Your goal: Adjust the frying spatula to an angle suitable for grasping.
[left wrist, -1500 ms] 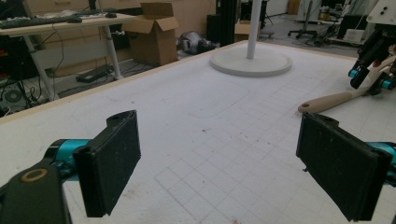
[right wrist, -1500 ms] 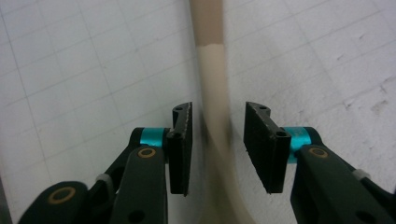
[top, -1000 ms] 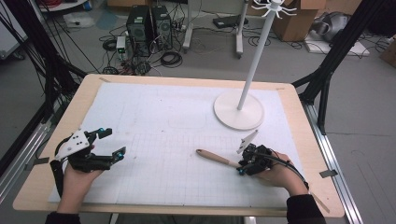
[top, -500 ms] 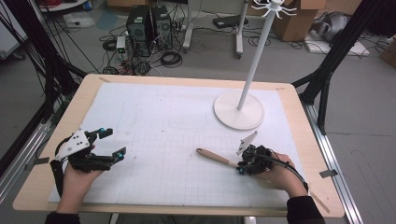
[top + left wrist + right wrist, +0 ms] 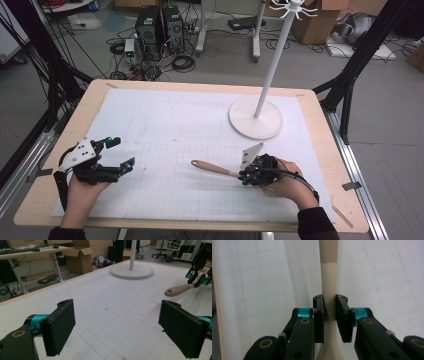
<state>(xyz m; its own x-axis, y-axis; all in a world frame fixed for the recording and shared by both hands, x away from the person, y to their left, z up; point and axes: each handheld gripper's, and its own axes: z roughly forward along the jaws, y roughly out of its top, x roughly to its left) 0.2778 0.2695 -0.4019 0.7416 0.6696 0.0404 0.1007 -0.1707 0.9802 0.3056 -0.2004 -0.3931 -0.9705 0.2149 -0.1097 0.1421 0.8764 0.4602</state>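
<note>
A kitchen utensil with a wooden handle (image 5: 210,168) and a cream neck (image 5: 329,290) lies across the front right of the white mat, its handle pointing left. My right gripper (image 5: 245,178) is shut on the cream neck; in the right gripper view both pads (image 5: 320,315) press its sides around the gripper's middle (image 5: 329,315). My left gripper (image 5: 122,152) rests at the front left, held by a hand, open with nothing between its pads (image 5: 62,325). The left gripper view shows the utensil's handle (image 5: 178,289) off to the right, clamped in the right gripper (image 5: 198,277).
A white stand with a round base (image 5: 255,118) and a tall pole (image 5: 272,60) sits at the back right of the mat (image 5: 165,125). The wooden table edge (image 5: 200,86) frames the mat. Cables and computer cases lie on the floor beyond.
My right gripper has shifted left with the utensil, so the handle's tip now reaches farther toward the mat's middle. The left gripper has stayed put.
</note>
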